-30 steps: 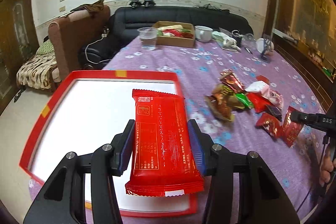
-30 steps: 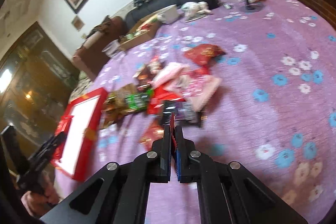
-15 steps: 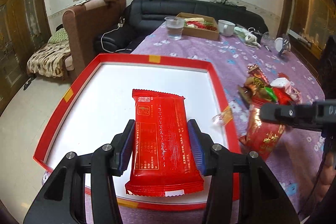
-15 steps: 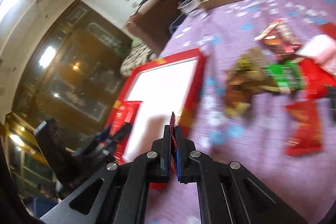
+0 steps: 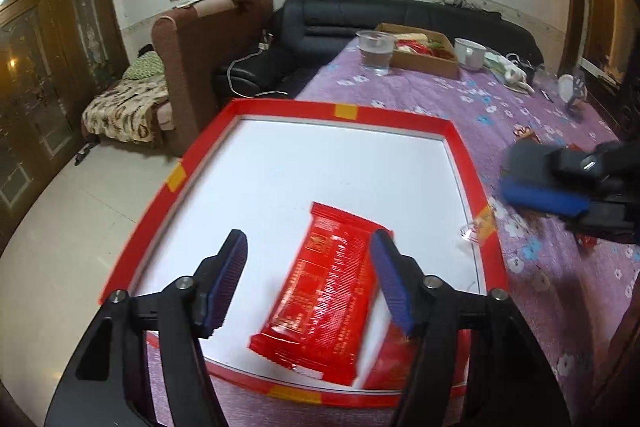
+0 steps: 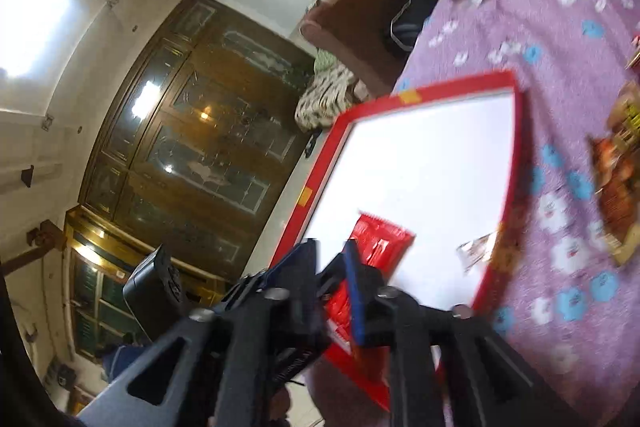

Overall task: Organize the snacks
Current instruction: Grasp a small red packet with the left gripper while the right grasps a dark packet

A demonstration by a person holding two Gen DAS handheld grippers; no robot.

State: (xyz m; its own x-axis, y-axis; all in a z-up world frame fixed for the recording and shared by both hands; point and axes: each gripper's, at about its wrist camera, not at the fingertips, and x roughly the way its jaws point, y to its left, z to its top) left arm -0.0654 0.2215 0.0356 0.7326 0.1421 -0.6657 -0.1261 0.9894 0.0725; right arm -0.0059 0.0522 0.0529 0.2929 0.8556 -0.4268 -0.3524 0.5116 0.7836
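Lying freed, apparently: red pkt (image 5: 325,291).

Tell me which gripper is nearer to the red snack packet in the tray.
Left. The left gripper is open astride the red snack packet in the red tray; the right gripper is off beyond the tray's right rim.

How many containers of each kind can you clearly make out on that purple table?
Red-rimmed tray: 1
Cardboard box: 1
Clear plastic cup: 1
White bowl: 1
Total: 4, leaving out small unclear items at the far right.
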